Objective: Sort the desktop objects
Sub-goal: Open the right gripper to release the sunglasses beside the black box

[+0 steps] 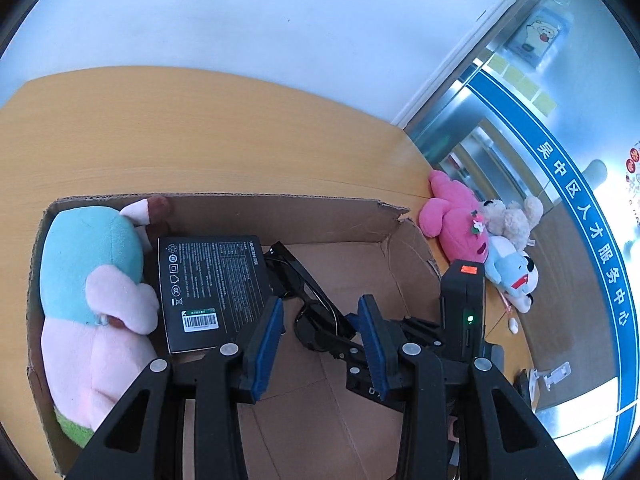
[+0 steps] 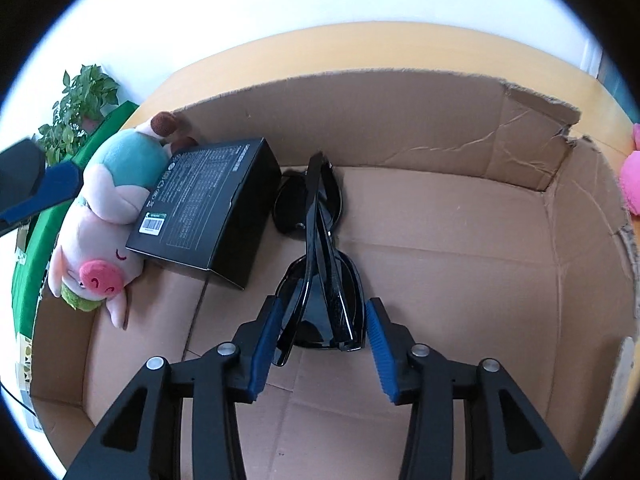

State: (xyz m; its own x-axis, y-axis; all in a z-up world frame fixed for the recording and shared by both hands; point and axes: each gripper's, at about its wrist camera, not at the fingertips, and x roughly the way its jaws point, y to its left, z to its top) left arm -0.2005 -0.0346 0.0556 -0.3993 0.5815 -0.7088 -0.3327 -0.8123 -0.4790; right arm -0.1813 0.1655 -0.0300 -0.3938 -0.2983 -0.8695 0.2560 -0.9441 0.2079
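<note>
Sunglasses (image 2: 320,264), black and folded, lie on the floor of the cardboard box (image 2: 400,120), between the spread blue pads of the right gripper (image 2: 320,344), whose jaws stand open around them without clamping. Just beside them a black product box (image 2: 208,208) leans on a pig plush toy (image 2: 100,240). The left gripper (image 1: 320,340) hangs open above the box. Outside on the wooden table (image 1: 200,128), a pink plush (image 1: 456,216) sits well apart.

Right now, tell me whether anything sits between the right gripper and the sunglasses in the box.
Nothing visible does. The right gripper is open, its fingers on either side of the near end of the folded black sunglasses on the cardboard box floor.
</note>
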